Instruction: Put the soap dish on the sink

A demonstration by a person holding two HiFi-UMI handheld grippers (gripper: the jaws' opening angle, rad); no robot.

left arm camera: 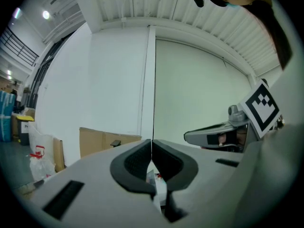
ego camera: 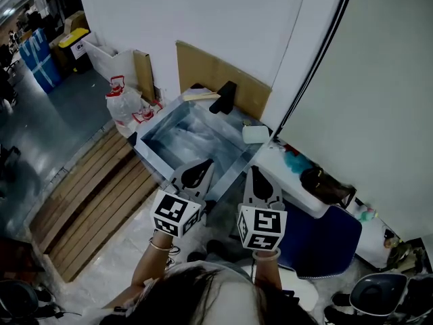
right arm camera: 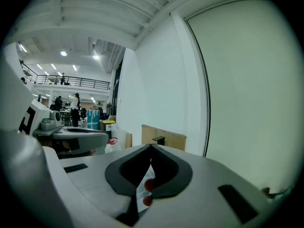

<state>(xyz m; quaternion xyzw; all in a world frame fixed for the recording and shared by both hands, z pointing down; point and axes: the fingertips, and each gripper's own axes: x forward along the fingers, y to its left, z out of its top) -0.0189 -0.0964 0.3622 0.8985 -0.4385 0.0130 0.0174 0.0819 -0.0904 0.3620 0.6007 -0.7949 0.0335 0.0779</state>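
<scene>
Clearly, both claws are closed and empty. On the left gripper [left arm camera: 151,143] we see the two dark padded jaws pressed together at their tips, with nothing held between them. The right gripper [right arm camera: 151,148] looks the same: its jaws meet at the tips and grip nothing.

From the head view, we see the two grippers held side by side and near each other, each in one of the person's hands. Both point away from the person and hang over the near edge of the sink [ego camera: 186,137]. Each carries a black-and-white marker cube [ego camera: 176,213] at its near end.

The sink is a steel rectangular basin set at an angle to us. The soap dish [ego camera: 256,134], a pale rounded block, sits at the sink's far right corner. It is well apart from both grippers, and we cannot tell whether it rests on the rim or just beside it.

A black tap [ego camera: 223,97] stands at the sink's far edge. Behind the tap, a cardboard sheet [ego camera: 210,70] leans against the white wall [ego camera: 203,12].

To the right of the sink is a white counter [ego camera: 284,175]. On it lie a teal object [ego camera: 295,161] and, further right, a dark bag [ego camera: 326,185].

To the left of the sink stands a clear plastic bag [ego camera: 125,105] with red markings. Wooden slats [ego camera: 95,198] cover the floor on that side.
</scene>
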